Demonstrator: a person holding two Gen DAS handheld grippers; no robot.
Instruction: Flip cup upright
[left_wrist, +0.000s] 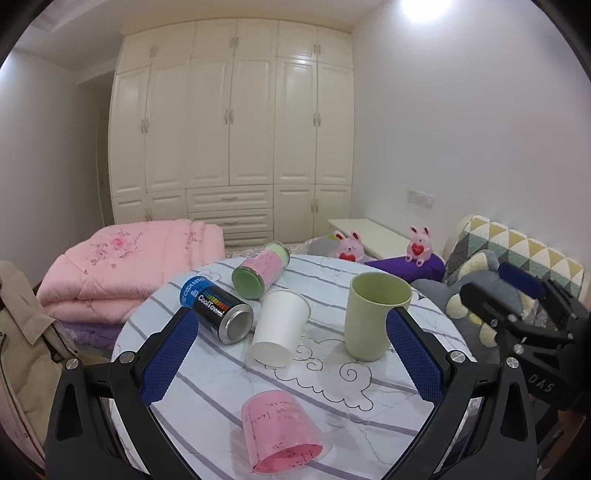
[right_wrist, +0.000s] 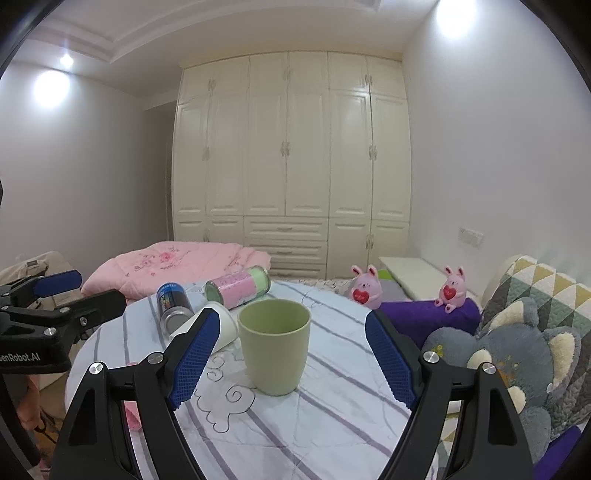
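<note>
Green cup (right_wrist: 274, 345) stands upright mid-table (right_wrist: 332, 424), mouth up, so that flip looks done. Left of it, the white cup (left_wrist: 279, 333) lies tipped; nearer you than it, the pink cup (left_wrist: 282, 432) too. Your left gripper (left_wrist: 291, 354) and right gripper (right_wrist: 293, 365) are spread wide, holding nothing.

Matt plastic cup (right_wrist: 273, 345), cloth tablecloth (right_wrist: 332, 424).

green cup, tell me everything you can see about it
The green cup is pale matte green, plastic-looking, handleless and slightly tapered toward its base. It stands upright, mouth up and seemingly empty, on the striped tablecloth. Nothing grips it. The white paper cup lies on its side beside it, apparently apart.
</note>
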